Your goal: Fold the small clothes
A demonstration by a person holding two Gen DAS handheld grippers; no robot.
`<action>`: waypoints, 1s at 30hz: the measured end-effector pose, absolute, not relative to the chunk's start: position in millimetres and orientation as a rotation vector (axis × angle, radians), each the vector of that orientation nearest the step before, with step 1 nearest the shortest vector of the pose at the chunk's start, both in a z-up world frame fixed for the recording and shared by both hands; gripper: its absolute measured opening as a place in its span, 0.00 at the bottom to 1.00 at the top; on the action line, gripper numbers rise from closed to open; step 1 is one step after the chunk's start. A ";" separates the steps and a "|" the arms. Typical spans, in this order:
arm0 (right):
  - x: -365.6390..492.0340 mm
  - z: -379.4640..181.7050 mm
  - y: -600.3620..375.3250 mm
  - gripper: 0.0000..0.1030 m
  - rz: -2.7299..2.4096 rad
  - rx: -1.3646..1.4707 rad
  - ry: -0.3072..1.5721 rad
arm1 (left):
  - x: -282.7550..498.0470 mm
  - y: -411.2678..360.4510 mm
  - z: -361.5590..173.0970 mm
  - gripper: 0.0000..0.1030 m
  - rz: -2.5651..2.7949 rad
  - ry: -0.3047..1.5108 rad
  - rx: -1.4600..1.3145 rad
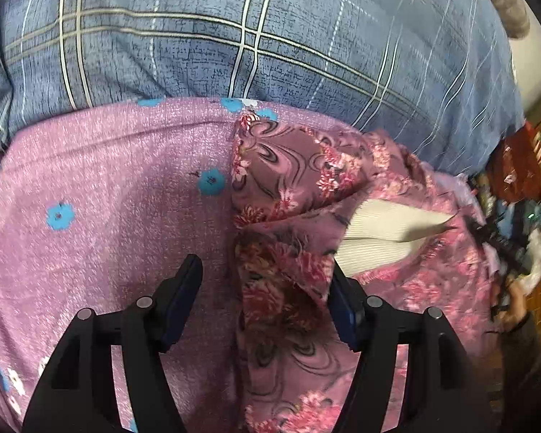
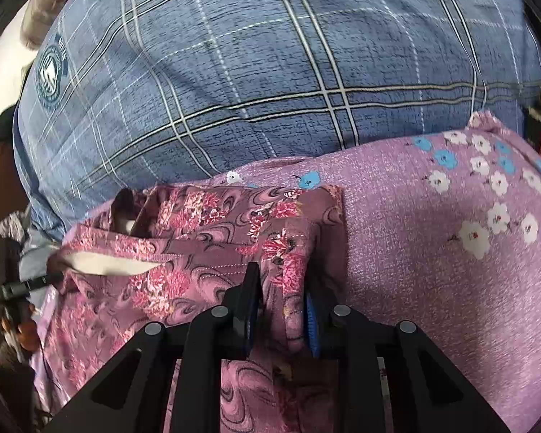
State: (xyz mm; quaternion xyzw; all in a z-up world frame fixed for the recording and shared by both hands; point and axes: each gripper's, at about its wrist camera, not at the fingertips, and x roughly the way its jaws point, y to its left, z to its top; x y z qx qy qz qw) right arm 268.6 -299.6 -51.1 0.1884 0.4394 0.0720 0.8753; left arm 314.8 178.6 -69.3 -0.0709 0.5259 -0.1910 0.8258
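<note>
The right gripper point(image 2: 281, 306) is clamped on a bunched fold of the floral garment point(image 2: 205, 238), likely to carry that edge over, while the left gripper point(image 1: 267, 281) stands apart, cloth between its jaws but unpinched. The garment lies on the lilac bedsheet point(image 1: 108, 187) near its far edge. Beyond, a blue plaid pillow point(image 2: 270, 72) blocks forward room; bare sheet offers space alongside.

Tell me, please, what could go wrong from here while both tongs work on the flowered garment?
1. The right tongs pinch only a narrow ridge of the flowered garment; it may slip out when lifted.
2. The left tongs stand open over the garment's edge and the purple sheet; closing could catch the sheet too.
3. The white lining shows, so the fold may end uneven.
</note>
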 end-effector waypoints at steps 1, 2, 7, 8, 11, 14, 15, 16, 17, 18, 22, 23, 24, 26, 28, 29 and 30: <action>268.4 -51.1 -299.9 0.24 0.149 0.398 0.913 | 316.4 174.7 -68.5 0.64 -0.387 1.105 -0.138; 267.9 -51.1 -299.9 0.23 0.148 0.398 0.908 | 319.0 171.5 -66.5 0.64 -0.361 1.087 -0.138; 265.4 -39.7 -291.1 0.05 0.140 0.315 0.868 | 335.4 159.8 -58.6 0.07 -0.342 1.092 -0.234; 263.4 -32.9 -291.9 0.05 0.148 0.317 0.842 | 336.5 159.0 -52.9 0.07 -0.328 1.069 -0.239; 258.7 -6.9 -305.1 0.04 0.160 0.386 0.726 | 343.8 161.6 -41.6 0.07 -0.313 1.027 -0.292; 269.0 -2.8 -317.5 0.04 0.145 0.445 0.702 | 364.0 170.6 -40.1 0.07 -0.273 1.028 -0.378; 273.9 -4.8 -320.9 0.04 0.131 0.457 0.703 | 373.8 174.2 -41.4 0.07 -0.264 1.035 -0.412; 279.5 -9.3 -326.4 0.04 0.120 0.487 0.704 | 380.1 177.6 -44.7 0.07 -0.252 1.042 -0.451; 283.8 -14.2 -331.4 0.04 0.113 0.520 0.708 | 388.3 179.5 -52.3 0.08 -0.235 1.058 -0.493; 287.9 -20.9 -336.3 0.04 0.103 0.555 0.714 | 397.1 180.8 -63.5 0.14 -0.200 1.099 -0.517; 311.0 -67.3 -346.3 0.06 0.053 0.665 0.898 | 408.8 201.7 -96.7 0.35 -0.145 1.244 -0.687; 310.8 -71.1 -346.1 0.10 0.052 0.667 0.920 | 405.7 213.1 -97.1 0.37 -0.179 1.233 -0.771; 307.3 -69.3 -346.8 0.11 0.065 0.675 0.902 | 403.7 218.9 -96.5 0.42 -0.193 1.228 -0.803; 298.8 -58.6 -349.4 0.16 0.087 0.663 0.856 | 398.2 231.3 -88.8 0.43 -0.226 1.209 -0.853; 295.4 -52.1 -351.8 0.22 0.077 0.643 0.855 | 394.9 228.6 -79.0 0.60 -0.247 1.200 -0.805; 295.3 -51.1 -352.4 0.25 0.078 0.643 0.858 | 391.6 223.1 -72.7 0.64 -0.243 1.201 -0.742; 295.2 -50.1 -353.4 0.27 0.083 0.649 0.860 | 389.0 219.9 -66.2 0.64 -0.234 1.193 -0.691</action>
